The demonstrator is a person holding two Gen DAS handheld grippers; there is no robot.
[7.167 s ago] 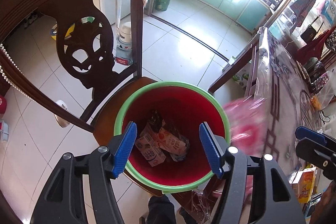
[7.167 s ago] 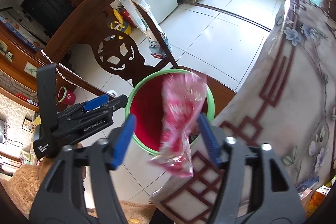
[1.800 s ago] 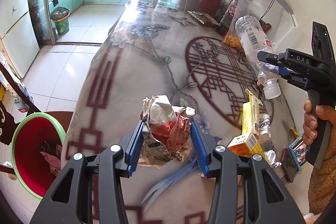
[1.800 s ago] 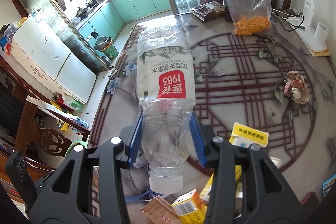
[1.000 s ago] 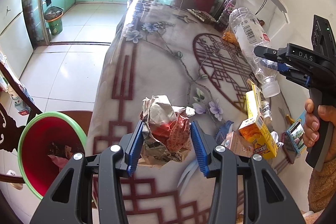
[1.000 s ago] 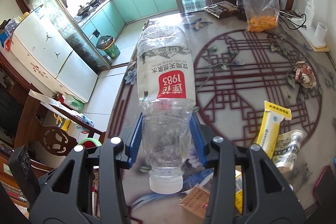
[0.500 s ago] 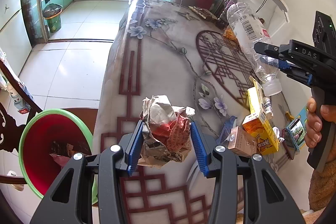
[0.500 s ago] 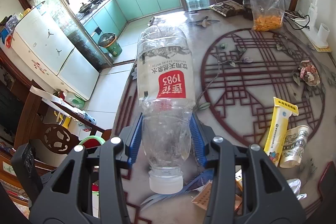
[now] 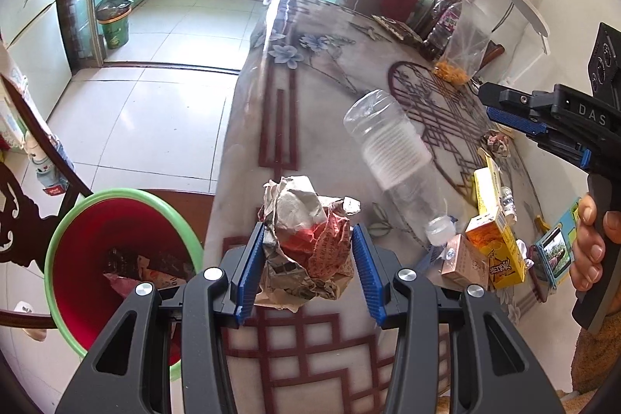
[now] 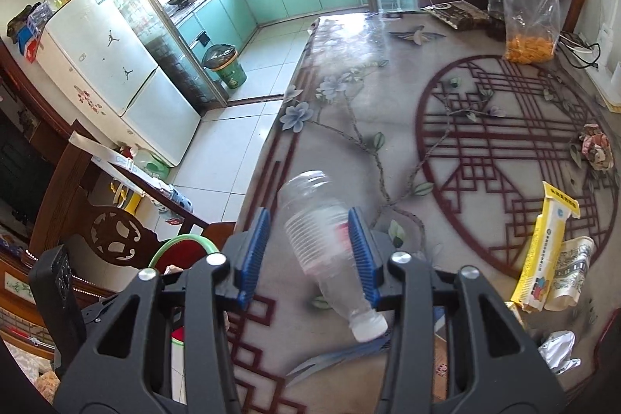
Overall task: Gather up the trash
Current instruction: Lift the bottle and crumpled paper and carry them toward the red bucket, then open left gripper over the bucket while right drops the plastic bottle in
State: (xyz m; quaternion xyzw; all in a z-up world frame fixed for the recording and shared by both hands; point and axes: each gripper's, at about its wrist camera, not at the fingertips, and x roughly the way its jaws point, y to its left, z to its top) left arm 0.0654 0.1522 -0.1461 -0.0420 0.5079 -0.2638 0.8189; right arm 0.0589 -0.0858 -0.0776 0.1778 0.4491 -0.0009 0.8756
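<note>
My left gripper is shut on a crumpled paper wad, held above the table's near edge. The red bin with a green rim stands on a chair at lower left, with trash inside. My right gripper is open; the clear plastic bottle is loose between its fingers, blurred and tilted cap-down. In the left wrist view the bottle is in the air over the table, well apart from the right gripper. The bin's rim also shows in the right wrist view.
Cartons, a yellow packet, a foil scrap and a small paper wad lie on the patterned table. A bag of orange snacks stands at the back. A carved chair back rises beside the bin.
The right gripper has opened and let go of the bottle, which now drops away from it toward the table's edge. The left gripper still holds the paper wad, slightly nearer the bin.
</note>
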